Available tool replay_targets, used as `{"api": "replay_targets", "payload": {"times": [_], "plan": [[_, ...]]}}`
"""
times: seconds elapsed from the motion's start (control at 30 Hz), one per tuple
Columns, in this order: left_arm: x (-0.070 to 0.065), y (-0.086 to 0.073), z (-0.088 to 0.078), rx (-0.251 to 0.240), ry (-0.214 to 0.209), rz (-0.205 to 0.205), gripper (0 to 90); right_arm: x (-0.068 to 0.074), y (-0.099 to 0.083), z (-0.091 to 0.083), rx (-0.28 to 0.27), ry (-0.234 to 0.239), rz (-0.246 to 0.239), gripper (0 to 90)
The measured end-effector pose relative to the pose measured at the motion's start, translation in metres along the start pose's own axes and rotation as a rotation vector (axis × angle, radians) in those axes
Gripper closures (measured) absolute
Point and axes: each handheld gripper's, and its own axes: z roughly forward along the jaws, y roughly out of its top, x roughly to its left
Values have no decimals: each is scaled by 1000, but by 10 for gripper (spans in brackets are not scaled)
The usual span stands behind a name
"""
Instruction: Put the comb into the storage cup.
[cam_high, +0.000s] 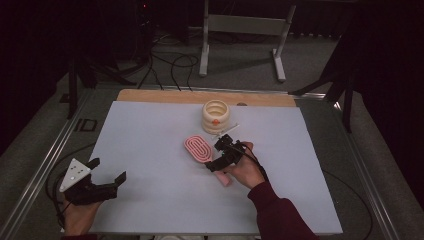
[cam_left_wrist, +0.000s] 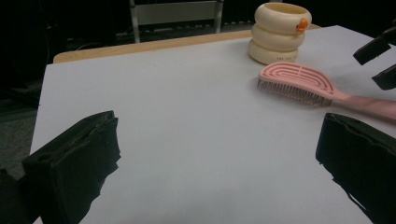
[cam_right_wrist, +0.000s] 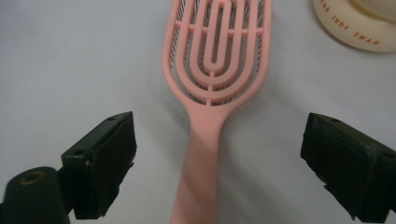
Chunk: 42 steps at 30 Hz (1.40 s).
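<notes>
Pink plastic hairbrush (cam_right_wrist: 212, 70) lies bristles down on white table sheet (cam_high: 150, 150), just in front of cream ringed holder (cam_high: 216, 116). Judged light, stiff, smooth; slotted head awkward, narrow handle best grip point. Right gripper (cam_high: 223, 151) hovers over handle, jaws spread wide to either side, touching nothing. Left gripper (cam_high: 107, 176) well apart at near left corner, jaws wide, empty. Closing across handle likely secure; slip possible on glossy plastic.
</notes>
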Motion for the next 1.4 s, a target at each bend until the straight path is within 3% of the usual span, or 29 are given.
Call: {"api": "replay_targets", "payload": {"times": [0.67,0.9,1.13,1.27,1.4], "plan": [[1,-1,1,7,-4,-5,1,11,13,23,104,-20,-32,126],[1,-2,2,8,-5,-6,1,11,14,29,136,-29,-19,127],[1,-2,2,13,-6,-4,1,10,15,38,177,-44,-5,197],[1,-2,3,14,-7,-5,1,7,16,45,214,-53,22,288],[1,-2,3,13,-7,-6,1,7,16,49,241,-37,19,379]]}}
